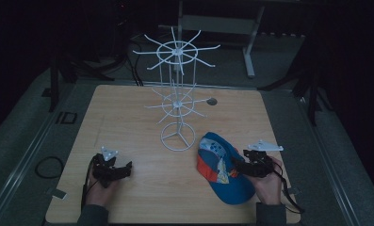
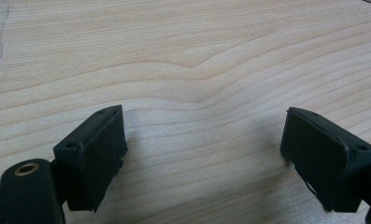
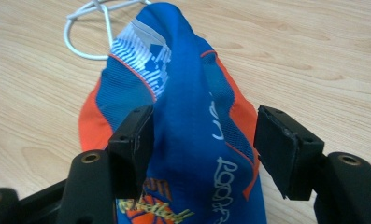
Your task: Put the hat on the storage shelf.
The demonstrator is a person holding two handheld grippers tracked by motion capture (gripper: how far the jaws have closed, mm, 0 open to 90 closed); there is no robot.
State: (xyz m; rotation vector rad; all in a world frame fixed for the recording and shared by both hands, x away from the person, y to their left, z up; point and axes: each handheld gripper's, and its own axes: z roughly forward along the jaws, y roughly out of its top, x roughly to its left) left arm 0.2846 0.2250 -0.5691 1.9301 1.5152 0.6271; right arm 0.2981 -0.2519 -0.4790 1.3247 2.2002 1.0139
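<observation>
Where claw [image 3: 204,149] straddles, blue-orange cap [image 3: 183,93], seemingly crumpled

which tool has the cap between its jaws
The right tool: its open jaws straddle the blue-and-orange cap. The left tool has bare table between its jaws.

Left gripper [image 1: 126,168]: jaws spread wide, empty, held low. Right gripper [image 1: 236,165]: jaws apart, hand [image 1: 269,186] at rear.

Rack [image 1: 177,101] at table [image 1: 128,117] centre, toward far edge. Cap [image 1: 220,169] on table just right of rack base, nearer front edge. Right gripper [image 1: 239,165] at cap's right side, jaws either side of crown. Left gripper [image 1: 123,170] front-left, well apart from cap.
</observation>
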